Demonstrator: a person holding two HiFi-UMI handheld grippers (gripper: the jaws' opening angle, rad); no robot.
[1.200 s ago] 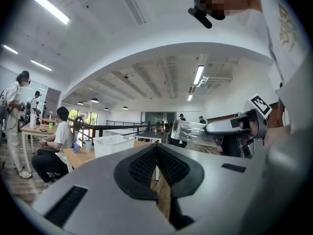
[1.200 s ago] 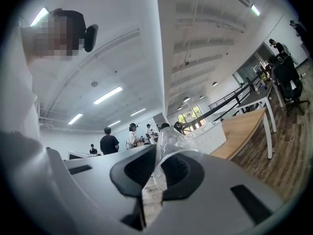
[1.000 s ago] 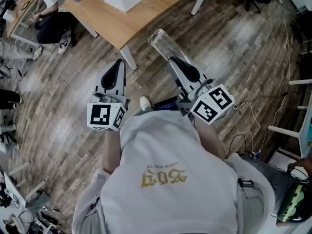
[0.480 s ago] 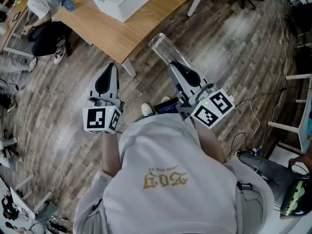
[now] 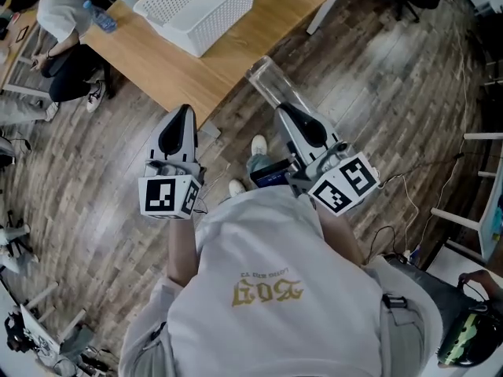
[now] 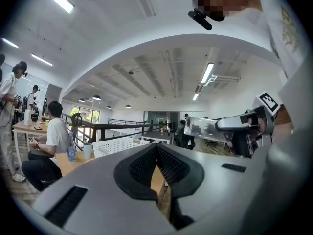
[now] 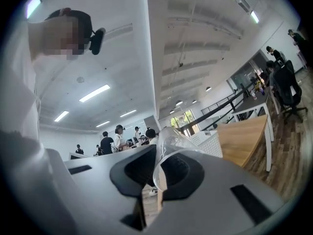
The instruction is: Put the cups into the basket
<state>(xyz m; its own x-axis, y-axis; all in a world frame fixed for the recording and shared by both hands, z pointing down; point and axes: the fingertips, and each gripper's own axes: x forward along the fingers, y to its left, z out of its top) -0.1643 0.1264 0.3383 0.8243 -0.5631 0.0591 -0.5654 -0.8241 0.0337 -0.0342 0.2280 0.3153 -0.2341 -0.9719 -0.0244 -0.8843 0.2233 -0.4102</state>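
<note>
Since a second ago the basket (image 5: 169, 30) and the worktop (image 5: 236, 38) have slid further into the head view, so you have closed on them while the grip looks unchanged. The cup (image 5: 266, 83), clear and seemingly with nothing in it, is clamped between the jaws of your right gripper (image 5: 284, 112). Its long axis runs on from the jaws, and its far end points forward past the worktop's near edge. It hangs over the floor, not yet over the wood.

From the cup, the basket lies ahead and to your left, well apart, near the middle of the worktop. I judge the carry has to swing that way before any release. Your left gripper (image 5: 183, 115) is the nearer one to the basket, but its jaws are together with nothing between them. No cup shows inside the basket from the head view. A seated person (image 5: 67, 10) is at the worktop's far left end.
</note>
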